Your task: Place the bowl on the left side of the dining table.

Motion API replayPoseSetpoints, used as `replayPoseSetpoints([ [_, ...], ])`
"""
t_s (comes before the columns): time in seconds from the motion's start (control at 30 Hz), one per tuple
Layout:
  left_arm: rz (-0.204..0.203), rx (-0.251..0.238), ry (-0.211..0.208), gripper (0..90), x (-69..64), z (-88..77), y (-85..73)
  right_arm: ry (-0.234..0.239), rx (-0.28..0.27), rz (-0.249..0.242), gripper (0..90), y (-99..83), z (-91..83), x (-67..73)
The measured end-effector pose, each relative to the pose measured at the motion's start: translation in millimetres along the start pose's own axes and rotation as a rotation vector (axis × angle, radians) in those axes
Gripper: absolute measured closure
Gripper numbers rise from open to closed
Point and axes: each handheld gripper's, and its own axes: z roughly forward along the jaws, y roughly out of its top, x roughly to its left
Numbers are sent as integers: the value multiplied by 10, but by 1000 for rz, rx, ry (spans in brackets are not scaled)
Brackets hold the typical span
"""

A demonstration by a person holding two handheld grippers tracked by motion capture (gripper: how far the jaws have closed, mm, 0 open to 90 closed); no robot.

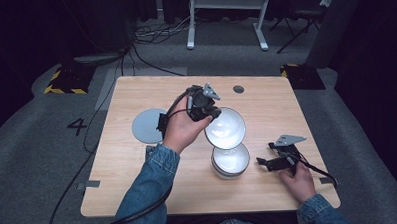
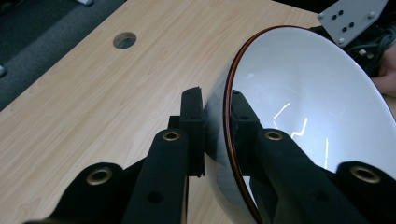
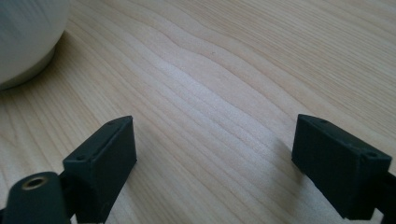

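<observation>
While my left hand-held gripper [image 1: 212, 113] hangs above the middle of the counter [image 1: 139, 189], its jaws are clamped on the rim of a white bowl [image 1: 226, 127], one jaw against the outside wall and the other inside. That bowl is lifted off the wood and tipped up on edge, so its open face looks toward about four o'clock and slightly upward in the high view, its rim running roughly from eleven to five. In the left gripper view the same bowl [image 2: 308, 112] shows a thin brown line around its lip and a glossy white inside, with the pinch at the nine o'clock part of the rim.

Just below it, toward six o'clock, a stack of bowls [image 1: 230, 161] sits upright on the counter, mouth facing up; the held bowl's lower edge is right over the stack's far rim, and I cannot tell whether they touch. My left hand [image 1: 183, 128] wraps the tool from the seven o'clock side.

My right hand-held gripper [image 1: 266, 162] rests low at the stack's three o'clock, near it but apart, pointing toward nine o'clock; its jaws stand wide apart with bare wood between them in the right gripper view. A grey disc [image 1: 148, 126] lies flat at the lifted bowl's nine o'clock. A small round hole [image 1: 238, 89] sits at twelve o'clock.
</observation>
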Motion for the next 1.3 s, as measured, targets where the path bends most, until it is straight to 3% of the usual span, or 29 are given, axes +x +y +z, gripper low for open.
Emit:
replayPoseSetpoints([
  [0.2, -6, -2, 15, 798, 133, -95, -63, 0, 0, 0, 138, 0, 0, 0],
  [0.23, -8, -3, 45, 798, 180, -138, -93, 0, 0, 0, 138, 0, 0, 0],
  [0.37, -14, 7, 62, 798, 272, -201, -144, 0, 0, 0, 137, 0, 0, 0],
  [0.4, -28, 2, 84, 798, 327, -239, -188, 0, 0, 0, 138, 0, 0, 0],
  [0.6, -92, -29, 115, 797, 482, -327, -315, 0, 0, 0, 137, 0, 0, 0],
  [0.9, -153, -24, 164, 797, 716, -417, -442, 0, 0, 1, 138, 0, 0, 0],
  [0.97, -174, -23, 176, 797, 770, -430, -469, 0, 0, 1, 138, 0, 0, 0],
  [1.0, -214, -20, 185, 796, 828, -428, -498, 0, 0, 1, 138, 0, 0, 1],
  [1.03, -214, -20, 185, 796, 828, -428, -498, 0, 0, 1, 138, 0, 0, 1],
  [1.07, -274, -23, 213, 796, 894, -412, -528, 0, 0, 0, 138, 0, 0, 0],
  [1.1, -274, -23, 213, 796, 894, -412, -528, 0, -1, 1, 138, 0, 0, 0],
  [1.17, -338, 1, 256, 796, 1007, -400, -579, 0, 0, 1, 138, 0, 0, 1],
  [1.27, -369, 9, 280, 796, 1085, -397, -621, 0, 0, 0, 138, 0, 0, 0],
  [1.3, -413, 8, 295, 796, 1147, -400, -665, 0, -1, -1, 138, 0, 1, -1],
])
